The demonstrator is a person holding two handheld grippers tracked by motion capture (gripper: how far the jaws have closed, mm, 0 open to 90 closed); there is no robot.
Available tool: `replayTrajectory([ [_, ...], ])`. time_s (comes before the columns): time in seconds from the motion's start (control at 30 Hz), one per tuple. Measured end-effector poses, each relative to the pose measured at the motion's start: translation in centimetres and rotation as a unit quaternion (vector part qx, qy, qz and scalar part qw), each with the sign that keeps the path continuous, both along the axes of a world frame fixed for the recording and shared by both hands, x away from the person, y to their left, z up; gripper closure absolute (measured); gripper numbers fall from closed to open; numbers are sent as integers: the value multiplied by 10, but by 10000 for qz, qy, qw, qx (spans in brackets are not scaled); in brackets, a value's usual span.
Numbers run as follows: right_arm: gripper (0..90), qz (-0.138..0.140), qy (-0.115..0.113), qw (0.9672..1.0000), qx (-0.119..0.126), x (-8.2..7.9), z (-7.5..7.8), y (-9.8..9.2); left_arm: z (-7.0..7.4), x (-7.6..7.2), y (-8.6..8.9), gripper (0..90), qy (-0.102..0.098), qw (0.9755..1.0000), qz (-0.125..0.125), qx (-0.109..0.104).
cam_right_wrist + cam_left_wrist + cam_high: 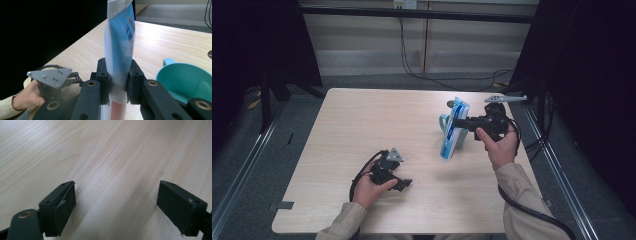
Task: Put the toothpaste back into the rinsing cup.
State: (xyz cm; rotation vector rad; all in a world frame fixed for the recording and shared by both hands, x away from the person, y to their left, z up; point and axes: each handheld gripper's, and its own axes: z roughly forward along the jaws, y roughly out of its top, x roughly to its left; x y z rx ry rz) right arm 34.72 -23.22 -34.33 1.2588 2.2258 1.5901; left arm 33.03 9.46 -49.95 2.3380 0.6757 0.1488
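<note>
Hidden from me: the bottom end of the pouch runs off the lower edge of the right gripper view, and its top corner is cut off at the upper edge. In the high view the teal cup sits mostly behind the pouch, so I only catch its handle side.
Hard to read: I see dark lettering printed down the blue face of the pouch, but it is turned edge-on to me and too blurred to make out. No brand I can name.
Pouch: flat, thin, glossy plastic packet, blue and white with a red patch near the bottom and a crimped white seal strip at the top. I have it lifted clear of the table, standing roughly upright with a slight tilt, over the right half, just beside the cup.
Right gripper: my jaws are pinched tight on the pouch's lower middle, one pad flat against each face.
Left gripper: my jaws stand spread wide with nothing between them, just bare wood grain below. In the high view it rests low near the front edge of the table, well apart from the pouch.
Cup: smooth teal plastic, round, open-topped, with a paler handle; the right gripper view shows its inside at the right.
Table: pale wood-grain laminate, matte, with rounded corners.
Gripper parts: matte black blocky pads, brass-coloured pivots, and a grey three-cornered plate with small screws.
</note>
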Motion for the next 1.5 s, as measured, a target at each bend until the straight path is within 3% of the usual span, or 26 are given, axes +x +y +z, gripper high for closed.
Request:
replayTrajectory([
  [0.1, 754, -23, -28, 10000, -19, 1, 3, -1, 0, -1, 0, 153, -44, 10000, 28, 21],
  [0.2, 754, -31, -50, 10000, -12, 2, 6, -2, -1, -2, 0, 145, -162, 9997, -106, 167],
  [0.23, 754, -41, -51, 10000, -11, 3, 7, -2, -2, -4, -1, 132, -159, 9998, -43, 86],
  [0.3, 754, -47, -69, 10000, -14, 4, 8, -3, -3, -4, 1, 93, -202, 9995, -224, 124],
  [0.93, 754, -147, -223, 9996, -19, 13, 26, -5, -11, -8, 4, 21, -338, 9989, -267, -175],
  [1.5, 753, -199, -347, 9992, -41, 26, 43, 1, -12, -9, 4, 0, -352, 9989, -261, -192],
])
